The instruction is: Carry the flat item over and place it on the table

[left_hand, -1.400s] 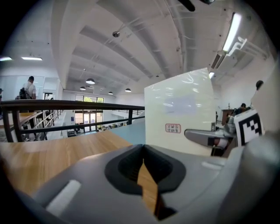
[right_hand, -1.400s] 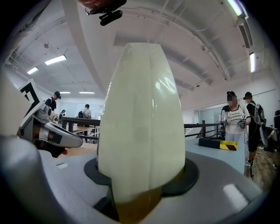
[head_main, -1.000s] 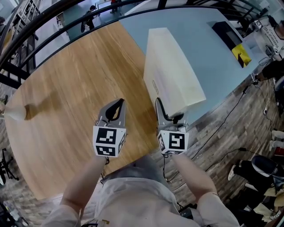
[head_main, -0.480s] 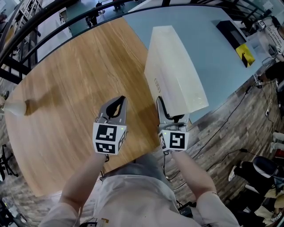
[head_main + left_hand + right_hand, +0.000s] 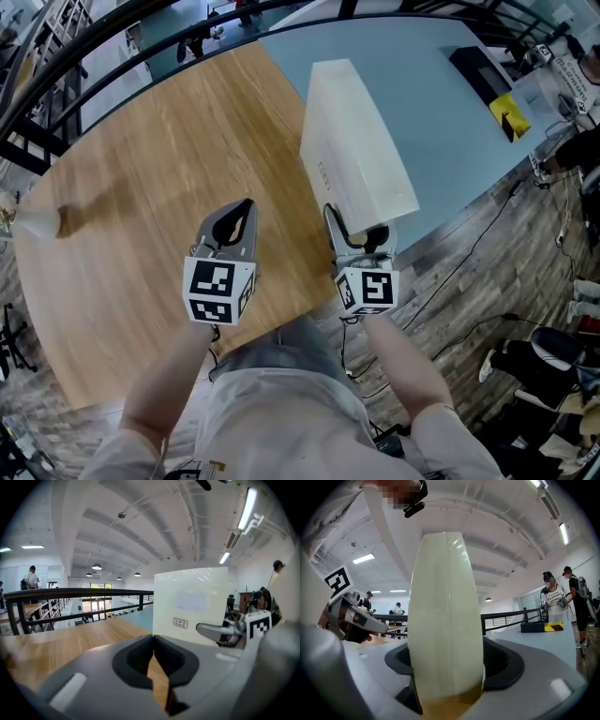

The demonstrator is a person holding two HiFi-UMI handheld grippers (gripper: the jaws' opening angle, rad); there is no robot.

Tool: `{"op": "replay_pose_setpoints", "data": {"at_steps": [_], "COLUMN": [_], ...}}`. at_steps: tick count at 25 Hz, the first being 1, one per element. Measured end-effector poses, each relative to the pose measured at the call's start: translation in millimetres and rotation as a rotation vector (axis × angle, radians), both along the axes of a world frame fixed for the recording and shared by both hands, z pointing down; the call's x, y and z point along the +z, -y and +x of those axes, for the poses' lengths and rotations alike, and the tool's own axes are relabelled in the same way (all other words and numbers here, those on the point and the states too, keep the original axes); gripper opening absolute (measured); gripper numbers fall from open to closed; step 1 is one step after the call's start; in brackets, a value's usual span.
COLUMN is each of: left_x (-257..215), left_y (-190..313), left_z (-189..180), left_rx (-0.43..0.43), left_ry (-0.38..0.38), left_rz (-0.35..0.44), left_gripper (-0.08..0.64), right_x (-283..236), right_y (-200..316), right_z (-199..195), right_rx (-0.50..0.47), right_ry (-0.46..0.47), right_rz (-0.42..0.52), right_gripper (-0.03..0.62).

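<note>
The flat item is a large white box (image 5: 356,150) standing on its long edge on the round wooden table (image 5: 141,169), near the table's right rim. My right gripper (image 5: 357,227) is at the box's near end, and its jaws are opening with the box (image 5: 445,611) still between them and dark gaps beside the pads. My left gripper (image 5: 239,211) hovers over the wood to the left of the box, shut and empty. The left gripper view shows the box's broad face (image 5: 190,604) and the right gripper (image 5: 220,631) beside it.
A blue-grey table (image 5: 422,94) adjoins the wooden one behind the box, with a black and yellow item (image 5: 489,82) at its far right. A dark railing (image 5: 94,47) curves along the far side. Cables lie on the floor (image 5: 487,253) at right, where people stand.
The box's far end has swung slightly left. My left gripper has drawn back a little toward the person. The right gripper stays at the box's near end.
</note>
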State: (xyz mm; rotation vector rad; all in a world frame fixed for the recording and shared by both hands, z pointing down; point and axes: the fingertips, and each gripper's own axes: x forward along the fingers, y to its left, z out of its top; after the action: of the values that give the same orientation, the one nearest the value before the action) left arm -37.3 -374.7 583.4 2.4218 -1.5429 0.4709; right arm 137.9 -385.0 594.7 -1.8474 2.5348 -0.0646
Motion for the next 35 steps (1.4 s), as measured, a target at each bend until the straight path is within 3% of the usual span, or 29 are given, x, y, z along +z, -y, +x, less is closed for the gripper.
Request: {"op": "replay_pose_setpoints", "data": {"at_steps": [11, 22, 23, 25, 27, 30, 35], "left_x": [-87, -181, -190, -208, -231, -268, -311], "left_y": [-41, -83, -85, -88, -94, -103, -113], "left_z": [-1, -12, -14, -20, -26, -28, -35], "left_rx": [0.003, 0.043, 0.047, 0.049, 0.048, 0.078, 0.100], "left_ry": [-0.012, -0.033, -0.042, -0.066, -0.061, -0.039, -0.088], "left_rz": [0.039, 0.130, 0.142, 0.181, 0.263, 0.363, 0.403], "left_gripper": [0.003, 0.003, 0.003, 0.003, 0.003, 0.003, 0.003], "right_x": [-102, -228, -241, -264, -284, -311, -353], "right_y": [-35, -86, -91, -103, -115, -130, -153], "right_z": [9, 18, 18, 16, 9, -4, -16], "right_rx": [-0.044, -0.008, 0.001, 0.014, 0.012, -0.010, -0.021], "right_ry": [-0.057, -0.049, -0.047, -0.052, -0.078, -0.107, -0.055], "right_rz": [0.006, 0.130, 0.146, 0.183, 0.219, 0.253, 0.301], "right_gripper": [0.399, 0.399, 0.381, 0.284, 0.224, 0.175, 0.068]}}
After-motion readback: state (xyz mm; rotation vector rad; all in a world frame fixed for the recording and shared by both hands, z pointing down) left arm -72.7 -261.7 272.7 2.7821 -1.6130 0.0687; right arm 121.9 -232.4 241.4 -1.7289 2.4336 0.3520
